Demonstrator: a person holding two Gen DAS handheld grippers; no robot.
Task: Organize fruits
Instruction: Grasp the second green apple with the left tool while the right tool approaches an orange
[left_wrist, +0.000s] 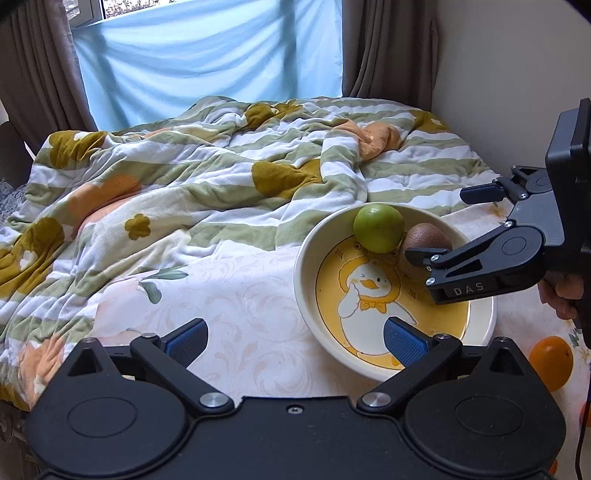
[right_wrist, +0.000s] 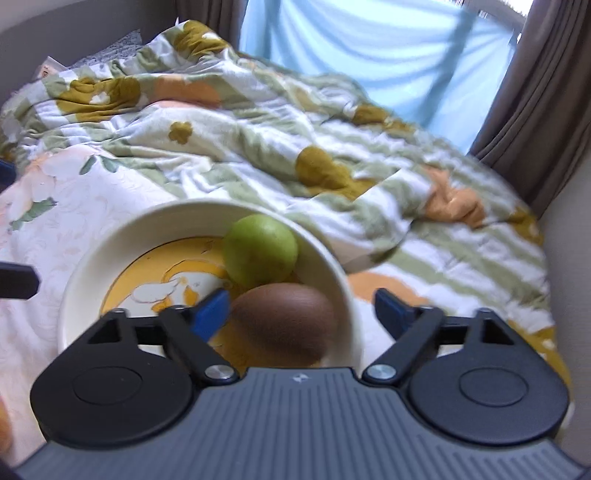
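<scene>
A cream bowl (left_wrist: 306, 280) with a yellow duck picture sits on the bed. In it lie a green round fruit (left_wrist: 378, 228) and a brown kiwi (left_wrist: 428, 240). My left gripper (left_wrist: 295, 341) is open and empty, just in front of the bowl's near rim. My right gripper (left_wrist: 434, 225) is open above the bowl's right side, over the kiwi. In the right wrist view the bowl (right_wrist: 85, 266), green fruit (right_wrist: 260, 253) and kiwi (right_wrist: 286, 321) show, with the kiwi loose between my open right gripper's (right_wrist: 303, 314) fingers. An orange (left_wrist: 550, 362) lies on the sheet right of the bowl.
A rumpled striped floral blanket (left_wrist: 184, 184) covers the far half of the bed. A pale patterned sheet (left_wrist: 240, 314) lies under the bowl. A wall (left_wrist: 517, 74) runs along the right side, and curtains (left_wrist: 207, 59) hang behind.
</scene>
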